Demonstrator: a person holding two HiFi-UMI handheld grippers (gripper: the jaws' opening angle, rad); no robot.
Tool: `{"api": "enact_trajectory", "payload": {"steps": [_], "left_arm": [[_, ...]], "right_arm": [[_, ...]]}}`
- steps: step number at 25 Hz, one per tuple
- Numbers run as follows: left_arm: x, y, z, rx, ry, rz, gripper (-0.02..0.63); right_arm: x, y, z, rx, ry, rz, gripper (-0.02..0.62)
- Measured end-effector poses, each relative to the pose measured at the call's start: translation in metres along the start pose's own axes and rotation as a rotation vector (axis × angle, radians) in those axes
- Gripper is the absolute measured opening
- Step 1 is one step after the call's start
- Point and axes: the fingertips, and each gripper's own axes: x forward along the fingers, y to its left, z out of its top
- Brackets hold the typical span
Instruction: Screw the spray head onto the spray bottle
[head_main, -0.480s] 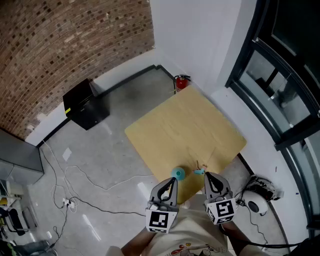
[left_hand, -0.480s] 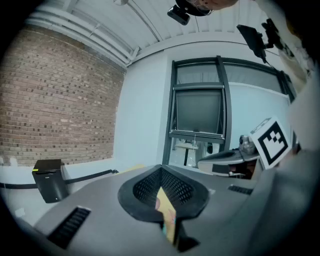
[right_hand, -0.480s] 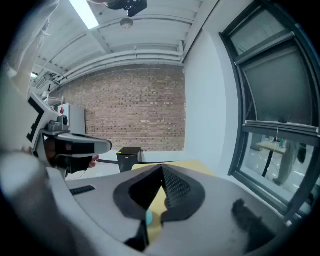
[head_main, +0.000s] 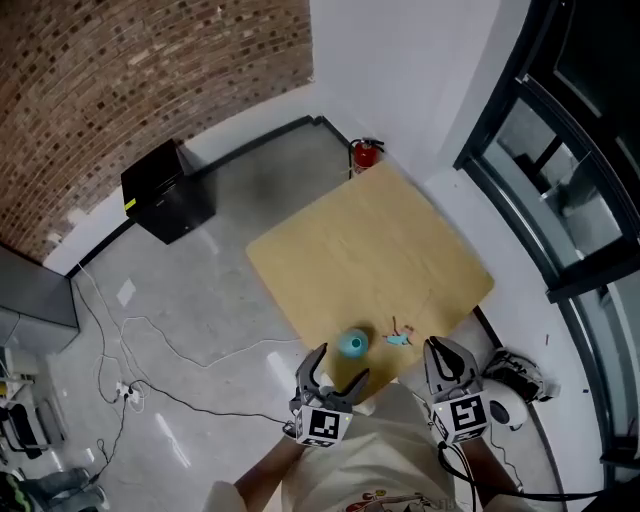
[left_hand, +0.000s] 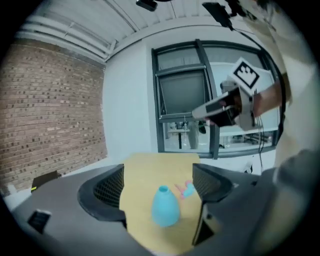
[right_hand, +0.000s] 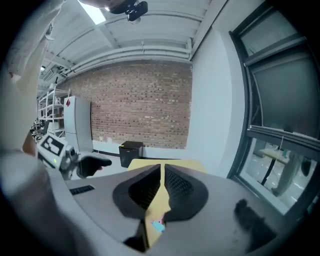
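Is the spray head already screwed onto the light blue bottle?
No, the small blue and pink spray head lies on the pale wooden table beside the open-necked light blue plastic bottle, apart from it.

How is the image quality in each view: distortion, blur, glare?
Head view: sharp, with pale reflections on the floor. Left gripper view: fisheye, black corners, the blue spray bottle slightly soft. Right gripper view: fisheye too, a ceiling light overexposed.
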Motion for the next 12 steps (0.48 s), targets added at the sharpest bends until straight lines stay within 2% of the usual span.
{"api": "enact_trajectory", "payload": {"steps": [3, 5, 8, 12], "left_arm": [[0.034, -0.013, -0.072, -0.011, 0.096, -0.025, 0.461], [0.055, -0.024, -0.107, -0.023, 0.133, -0.033, 0.469], [0.087, -0.022, -0.137, -0.052, 0.142, -0.003, 0.469], [0.121, -0.011, -0.166, -0.05, 0.141, 0.041, 0.469]], "right_arm": [[-0.001, 0.008, -0.013, 0.004, 0.021, -0.006, 0.011], [-0.004, 0.014, -0.027, 0.008, 0.057, -0.004, 0.011], [0.002, 0.024, -0.049, 0.006, 0.107, 0.018, 0.011], [0.009, 0.036, -0.076, -0.014, 0.168, 0.042, 0.011]]}}
